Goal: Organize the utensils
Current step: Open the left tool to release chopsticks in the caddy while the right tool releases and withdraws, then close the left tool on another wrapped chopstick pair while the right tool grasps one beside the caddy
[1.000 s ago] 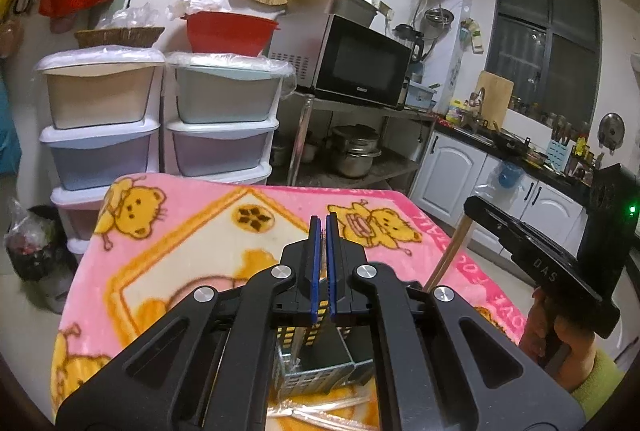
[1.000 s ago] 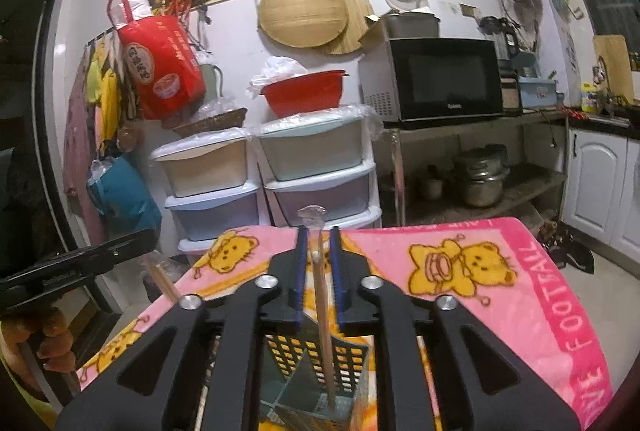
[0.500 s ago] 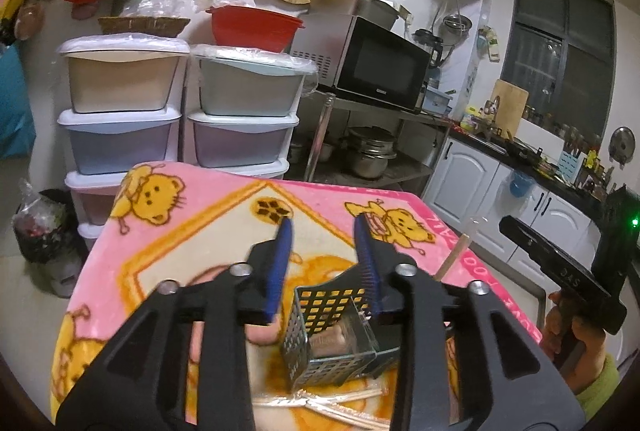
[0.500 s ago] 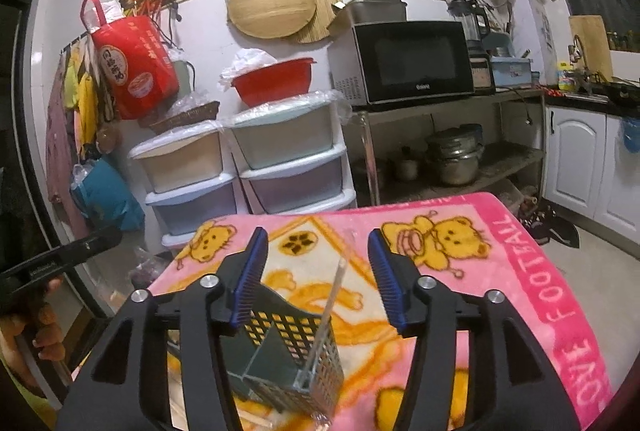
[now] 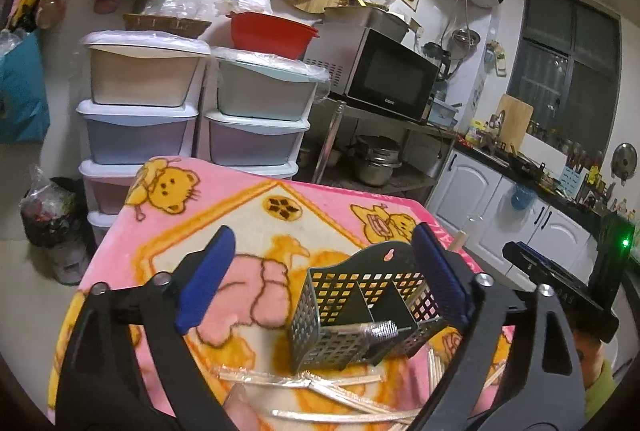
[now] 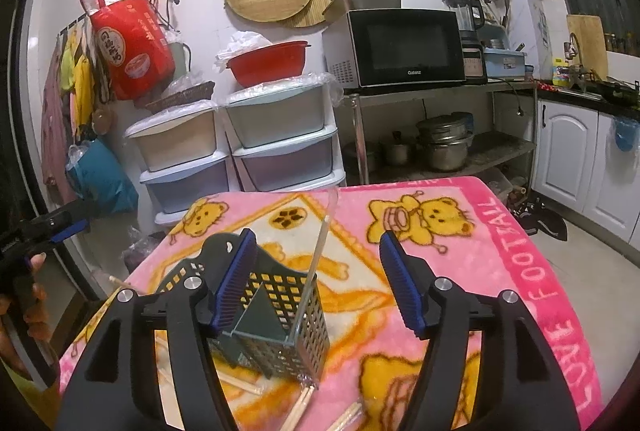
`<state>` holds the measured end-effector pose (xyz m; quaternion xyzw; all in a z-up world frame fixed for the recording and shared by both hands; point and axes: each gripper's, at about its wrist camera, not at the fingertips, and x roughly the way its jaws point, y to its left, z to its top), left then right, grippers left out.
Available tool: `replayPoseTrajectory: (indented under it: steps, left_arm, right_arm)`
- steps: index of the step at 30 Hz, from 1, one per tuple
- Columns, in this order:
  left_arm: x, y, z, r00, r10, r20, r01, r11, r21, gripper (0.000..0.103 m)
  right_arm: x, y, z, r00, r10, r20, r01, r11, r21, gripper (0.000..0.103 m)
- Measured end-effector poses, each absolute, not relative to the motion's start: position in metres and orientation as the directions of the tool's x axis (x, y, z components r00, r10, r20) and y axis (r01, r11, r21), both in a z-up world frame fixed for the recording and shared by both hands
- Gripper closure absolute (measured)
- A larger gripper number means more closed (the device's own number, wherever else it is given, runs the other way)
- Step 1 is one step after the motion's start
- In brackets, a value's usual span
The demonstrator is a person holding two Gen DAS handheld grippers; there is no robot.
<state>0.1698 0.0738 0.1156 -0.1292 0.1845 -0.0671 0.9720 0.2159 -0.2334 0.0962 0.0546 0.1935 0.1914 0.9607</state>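
A dark perforated utensil caddy (image 5: 352,315) (image 6: 280,327) stands on the pink bear blanket (image 5: 248,215). My left gripper (image 5: 320,271) hangs just behind it, its jaws opening wide and pressing on nothing. A foil-wrapped piece (image 5: 378,330) rests inside the caddy. My right gripper (image 6: 318,281) is on the caddy's other side, jaws opening too. A plastic-wrapped chopstick pair (image 6: 318,259) stands leaning in the caddy, between the fingers but free of them. Several wrapped chopsticks (image 5: 320,389) lie loose on the blanket in front of the caddy.
Stacked plastic drawers (image 5: 140,103) and a microwave (image 6: 404,49) on a metal rack stand beyond the table's far edge. White cabinets (image 6: 572,155) run along the right. More chopsticks (image 6: 300,407) lie near the blanket's front edge. A person's hand (image 6: 36,311) holds the other gripper.
Both grippers went from shut to open and drew back from the caddy. The right one let go of the wrapped chopsticks, which now stand in the caddy.
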Motion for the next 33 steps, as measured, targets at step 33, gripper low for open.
replayPoseTrajectory:
  steps: [33]
  left_arm:
    - [0.126,0.084,0.050,0.872,-0.141,-0.470,-0.012,0.951,-0.308,0.011]
  right_arm:
    - [0.154,-0.212,0.065,0.782,0.441,-0.441,-0.446,0.890,0.098,0.039]
